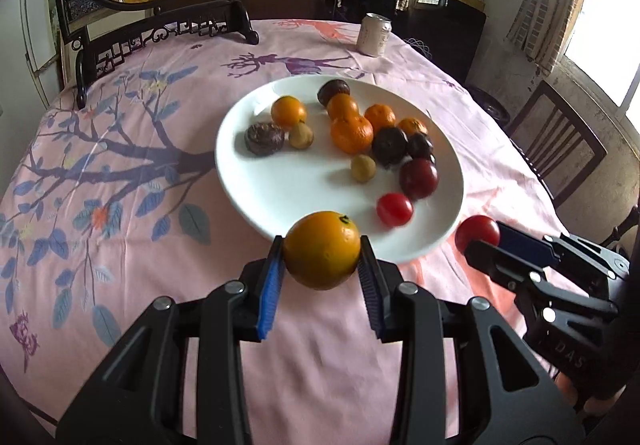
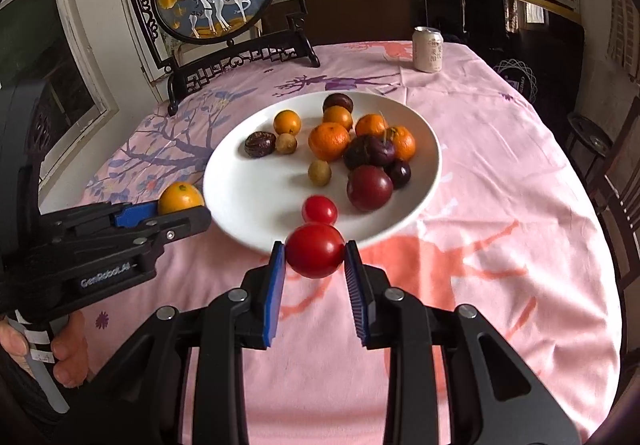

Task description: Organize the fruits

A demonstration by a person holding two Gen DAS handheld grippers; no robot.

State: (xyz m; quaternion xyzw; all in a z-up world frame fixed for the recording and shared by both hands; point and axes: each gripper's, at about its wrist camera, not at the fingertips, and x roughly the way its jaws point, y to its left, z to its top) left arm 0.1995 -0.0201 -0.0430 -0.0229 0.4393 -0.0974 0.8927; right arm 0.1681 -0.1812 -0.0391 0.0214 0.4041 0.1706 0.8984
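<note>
Left gripper point(image 1: 322, 257): clamped on an orange point(image 1: 322, 250), at the plate's near rim.
Right gripper point(image 2: 315, 255): clamped on a tomato point(image 2: 315, 250), same rim.
Plate point(image 1: 256, 181): remaining fruit piled at its far side.
Tablecloth point(image 2: 500, 245): bare around the plate.

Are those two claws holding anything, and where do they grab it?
Left gripper pinches an orange by its sides; right gripper pinches a red tomato likewise.

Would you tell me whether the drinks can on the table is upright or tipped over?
Upright: the can stands on its base on the tablecloth, top rim uppermost.
</note>
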